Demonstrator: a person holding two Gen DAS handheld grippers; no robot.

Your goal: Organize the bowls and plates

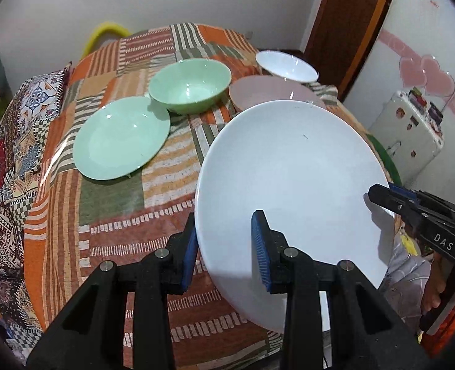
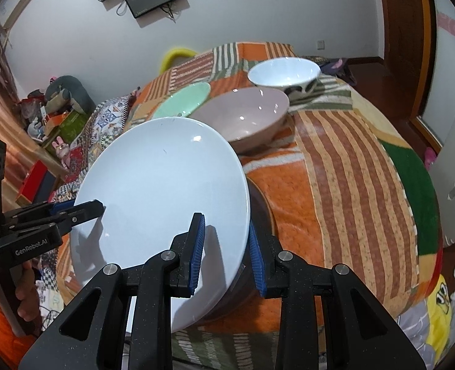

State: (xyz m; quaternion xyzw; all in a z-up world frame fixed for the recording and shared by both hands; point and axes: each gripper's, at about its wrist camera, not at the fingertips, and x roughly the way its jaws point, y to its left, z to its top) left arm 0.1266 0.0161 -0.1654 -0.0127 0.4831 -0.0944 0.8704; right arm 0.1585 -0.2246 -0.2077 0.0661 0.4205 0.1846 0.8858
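Observation:
A large white plate [image 1: 292,178] is held tilted above the table's near edge; it also shows in the right wrist view [image 2: 166,191]. My left gripper [image 1: 227,246] straddles its near left rim, one blue pad above and one below. My right gripper [image 2: 224,246] straddles its right rim in the same way, and shows in the left view [image 1: 391,197]. On the table lie a green plate [image 1: 121,138], a green bowl [image 1: 190,84], a pink bowl [image 2: 246,117] and a white bowl [image 2: 284,72].
The table wears an orange striped patchwork cloth [image 2: 344,166]. A dark round thing [image 2: 258,215] sits under the white plate. A patterned cushion [image 1: 8,166] lies at the left, a white fridge [image 1: 409,135] at the right.

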